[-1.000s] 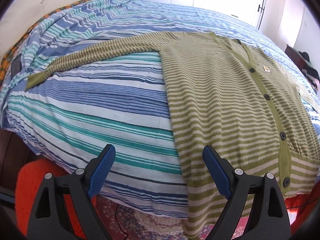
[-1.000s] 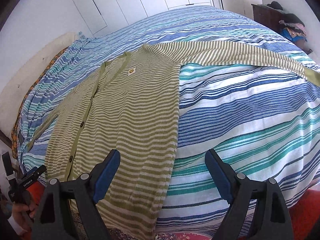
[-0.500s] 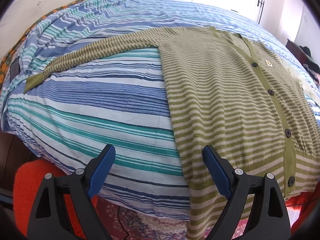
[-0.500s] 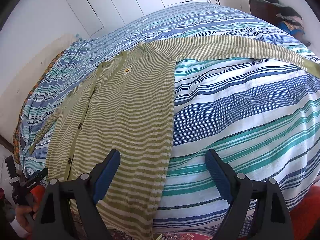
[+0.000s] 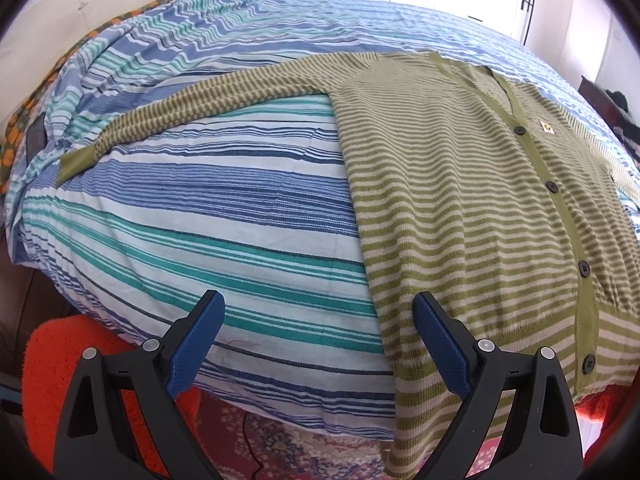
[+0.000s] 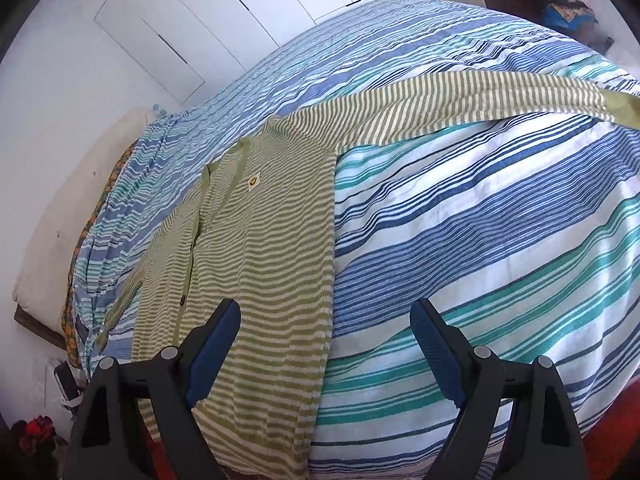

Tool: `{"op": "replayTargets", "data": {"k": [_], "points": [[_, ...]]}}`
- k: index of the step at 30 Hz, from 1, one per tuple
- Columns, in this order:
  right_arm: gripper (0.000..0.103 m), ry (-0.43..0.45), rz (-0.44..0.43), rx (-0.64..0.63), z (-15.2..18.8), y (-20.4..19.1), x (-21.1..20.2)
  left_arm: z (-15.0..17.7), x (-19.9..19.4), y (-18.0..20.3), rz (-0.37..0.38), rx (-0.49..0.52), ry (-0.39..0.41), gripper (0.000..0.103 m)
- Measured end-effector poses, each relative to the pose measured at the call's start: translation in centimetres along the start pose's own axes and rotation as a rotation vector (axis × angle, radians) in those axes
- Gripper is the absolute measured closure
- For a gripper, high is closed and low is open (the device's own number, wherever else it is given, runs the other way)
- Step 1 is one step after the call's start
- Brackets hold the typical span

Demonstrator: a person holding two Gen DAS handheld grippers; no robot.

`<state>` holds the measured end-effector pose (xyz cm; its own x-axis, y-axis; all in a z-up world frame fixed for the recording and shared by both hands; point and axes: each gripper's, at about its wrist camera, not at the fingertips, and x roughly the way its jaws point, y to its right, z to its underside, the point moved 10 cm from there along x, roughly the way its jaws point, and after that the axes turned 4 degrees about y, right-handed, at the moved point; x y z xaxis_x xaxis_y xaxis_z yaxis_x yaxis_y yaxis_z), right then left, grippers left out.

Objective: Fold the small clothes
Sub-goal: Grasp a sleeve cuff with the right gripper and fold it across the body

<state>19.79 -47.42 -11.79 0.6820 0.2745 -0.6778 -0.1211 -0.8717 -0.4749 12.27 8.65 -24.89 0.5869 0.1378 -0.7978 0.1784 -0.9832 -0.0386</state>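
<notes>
White cupboard doors (image 6: 208, 40) stand behind a bed (image 5: 224, 216) covered with a sheet in blue, teal and white stripes. On this sheet lies the cardigan (image 5: 460, 200), green with cream stripes, spread flat with the buttons up and closed. Its lower edge hangs a little over the near side of the bed. One sleeve (image 5: 224, 108) stretches far out to the side in the left wrist view and ends in a plain green cuff (image 5: 76, 162). The other sleeve (image 6: 460, 100) stretches out the opposite way in the right wrist view.

Both tongs are wide open and hold nothing. The left gripper (image 5: 318, 344) hovers above the near edge of the bed, with the side seam of the cardigan just under its right finger. The right gripper (image 6: 324, 344) hovers over the other side seam — its left finger is above the cloth, its right finger above the bare sheet.

I judge that the folding has not yet begun: the cardigan is only laid out, no part is turned over. The next move probably calls for taking a sleeve, or a side edge near the hem, and bringing it across the body. For this a gripper must come down to the cloth and pinch only the knit — not the sheet below, which lies directly under it.
</notes>
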Motion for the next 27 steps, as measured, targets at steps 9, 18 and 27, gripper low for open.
{"op": "replayTargets", "data": {"k": [9,18,27], "points": [[0.016,0.228,-0.049,0.599,-10.9,16.8,-3.6,0.3,0.9,0.5,-0.024,0.018,-0.031,0.007],[0.033,0.388,0.075,0.835,-13.6,26.3,-2.3,0.7,1.0,1.0,-0.054,0.050,-0.042,0.005],[0.098,0.391,0.048,0.495,-22.5,15.0,-4.8,0.7,1.5,1.2,-0.024,0.039,-0.045,0.004]]}}
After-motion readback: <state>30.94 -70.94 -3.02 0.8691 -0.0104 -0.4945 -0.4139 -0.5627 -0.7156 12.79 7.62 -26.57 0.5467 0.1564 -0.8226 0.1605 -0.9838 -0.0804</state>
